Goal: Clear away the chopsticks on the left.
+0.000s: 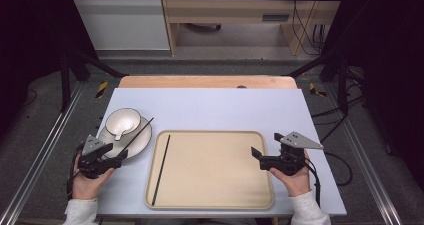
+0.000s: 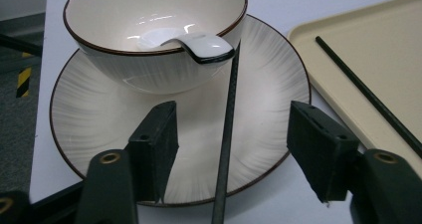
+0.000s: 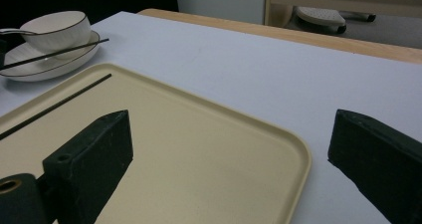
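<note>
A white bowl (image 1: 123, 120) with a dark rim stands on a white plate (image 1: 140, 141) at the table's left, and a white spoon (image 2: 199, 42) rests in the bowl. One black chopstick (image 2: 228, 129) lies slanted across the plate. My left gripper (image 2: 231, 109) is open, with that chopstick between its jaws and touched by neither. In the high view the left gripper (image 1: 117, 154) is at the plate's near edge. A second black chopstick (image 1: 161, 170) lies on the left side of the beige tray (image 1: 215, 185). My right gripper (image 3: 231, 119) is open and holds nothing, over the tray's far right corner.
The tray (image 3: 209, 149) takes up the middle of the pale table (image 1: 215, 107). A wooden strip (image 1: 207, 81) runs along the table's far edge. Black frame posts (image 1: 65, 80) stand at both far corners, and cables (image 1: 345, 170) hang off the right side.
</note>
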{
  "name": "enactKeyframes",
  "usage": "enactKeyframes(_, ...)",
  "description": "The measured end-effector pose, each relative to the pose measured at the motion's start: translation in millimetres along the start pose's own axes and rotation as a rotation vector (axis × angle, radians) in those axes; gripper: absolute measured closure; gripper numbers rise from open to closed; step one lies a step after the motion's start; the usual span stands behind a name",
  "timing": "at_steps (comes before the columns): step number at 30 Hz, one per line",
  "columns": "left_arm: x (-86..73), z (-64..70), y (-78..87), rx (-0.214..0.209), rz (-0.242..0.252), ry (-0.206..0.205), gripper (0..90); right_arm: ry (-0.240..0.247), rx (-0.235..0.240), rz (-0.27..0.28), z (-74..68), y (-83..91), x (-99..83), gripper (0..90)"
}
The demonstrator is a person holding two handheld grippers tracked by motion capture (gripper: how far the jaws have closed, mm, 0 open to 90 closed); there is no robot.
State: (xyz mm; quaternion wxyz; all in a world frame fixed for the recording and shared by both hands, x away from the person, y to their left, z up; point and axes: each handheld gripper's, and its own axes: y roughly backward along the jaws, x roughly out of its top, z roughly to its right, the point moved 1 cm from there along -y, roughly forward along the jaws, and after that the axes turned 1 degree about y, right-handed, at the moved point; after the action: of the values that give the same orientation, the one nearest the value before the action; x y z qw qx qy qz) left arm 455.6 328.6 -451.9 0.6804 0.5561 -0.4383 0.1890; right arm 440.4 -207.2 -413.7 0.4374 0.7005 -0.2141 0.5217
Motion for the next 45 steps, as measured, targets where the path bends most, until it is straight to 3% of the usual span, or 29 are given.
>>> enactKeyframes(5,-0.5,0.1,-11.4,0.002,-0.047,-0.041,47.5,0.002,-0.003,-0.001,0.6,-0.5,-0.2,4.0)
enactKeyframes(9,1.3,-1.2,-20.5,0.009,-0.075,-0.051,56.2,0.004,0.0,0.002,-0.4,-0.9,0.3,4.1)
enactKeyframes(18,2.2,-2.5,-30.1,-0.016,-0.121,-0.067,73.2,0.007,0.001,-0.007,-1.2,-2.4,-0.5,4.2)
enactKeyframes(24,2.2,-0.5,-28.9,-0.028,-0.114,-0.062,83.1,0.006,0.001,-0.005,-1.2,-2.4,-0.6,4.2)
enactKeyframes(34,3.4,7.9,-25.7,-0.036,-0.103,-0.044,85.1,0.001,0.0,-0.005,-0.5,-0.8,0.0,4.2)
enactKeyframes(45,10.5,33.1,-4.9,-0.024,-0.019,-0.021,85.1,-0.005,-0.007,0.002,3.2,1.8,-1.3,4.1)
